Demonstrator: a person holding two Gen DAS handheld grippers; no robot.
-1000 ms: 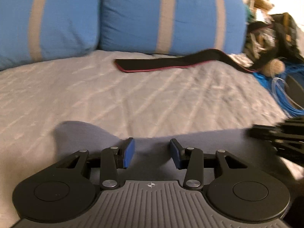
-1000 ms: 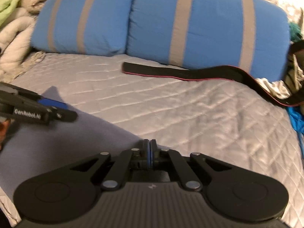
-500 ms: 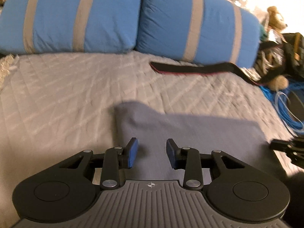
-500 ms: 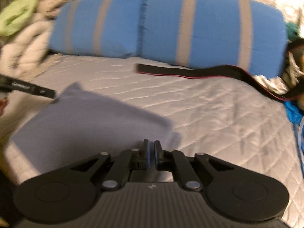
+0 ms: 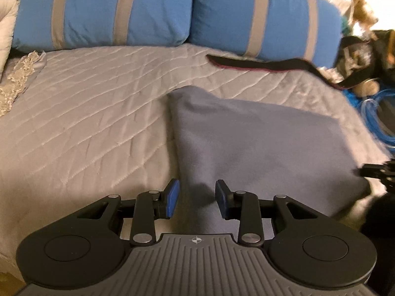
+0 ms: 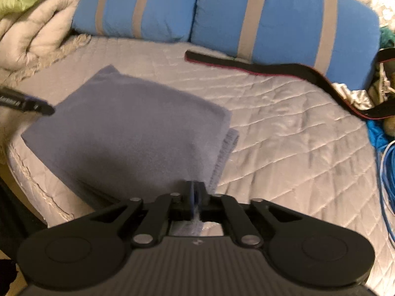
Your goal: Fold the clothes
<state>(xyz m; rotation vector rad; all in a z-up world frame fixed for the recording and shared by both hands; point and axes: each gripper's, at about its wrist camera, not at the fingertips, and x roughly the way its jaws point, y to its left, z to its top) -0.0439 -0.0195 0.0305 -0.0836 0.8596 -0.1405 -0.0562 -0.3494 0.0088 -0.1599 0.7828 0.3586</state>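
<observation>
A folded grey-blue cloth lies on the quilted grey bedspread; it also shows in the right wrist view. My left gripper is open over the cloth's near left edge and holds nothing. My right gripper is shut on the cloth's near right corner. The right gripper's tip shows at the right edge of the left wrist view. The left gripper's tip shows at the left edge of the right wrist view.
Two blue pillows with grey stripes lie along the back. A black strap with a red edge lies in front of them. Blue cables and clutter sit at the right. A beige duvet is piled at the left.
Both grippers have pulled back toward the near edge of the bed. The cloth now lies folded and flat, in fuller view. The right gripper stays shut on its corner.
</observation>
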